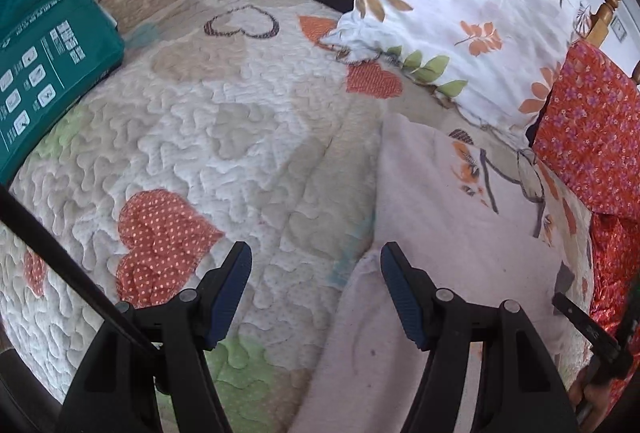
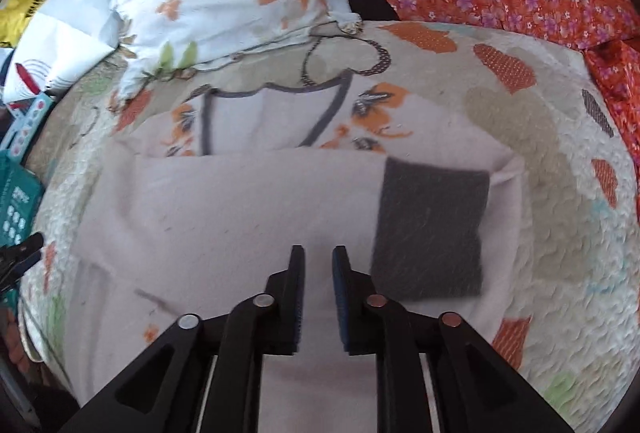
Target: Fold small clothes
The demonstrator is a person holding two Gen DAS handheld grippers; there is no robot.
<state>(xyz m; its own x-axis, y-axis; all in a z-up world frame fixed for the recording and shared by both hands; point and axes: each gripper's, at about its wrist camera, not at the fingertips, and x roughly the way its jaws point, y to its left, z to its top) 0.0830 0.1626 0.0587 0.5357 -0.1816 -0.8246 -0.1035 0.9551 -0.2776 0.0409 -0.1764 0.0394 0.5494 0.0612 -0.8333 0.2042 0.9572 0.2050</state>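
A small pale pink garment [image 2: 240, 209] lies flat on the quilted bed cover, its lower part folded up over the front, with a grey pocket patch [image 2: 432, 229] on top and grey-trimmed neckline with orange flower print [image 2: 372, 109] above. My right gripper [image 2: 319, 257] hovers over its middle, jaws slightly apart and empty. My left gripper [image 1: 316, 261] is wide open over the garment's left edge [image 1: 440, 233], right finger above the cloth, left finger above the quilt.
The quilt [image 1: 224, 121] has orange heart patches. A leaf-print pillow [image 1: 452, 5] and an orange flowered cloth [image 1: 588, 137] lie beyond the garment. A teal package [image 1: 48, 69] sits at the left, with boxes and a white bag behind.
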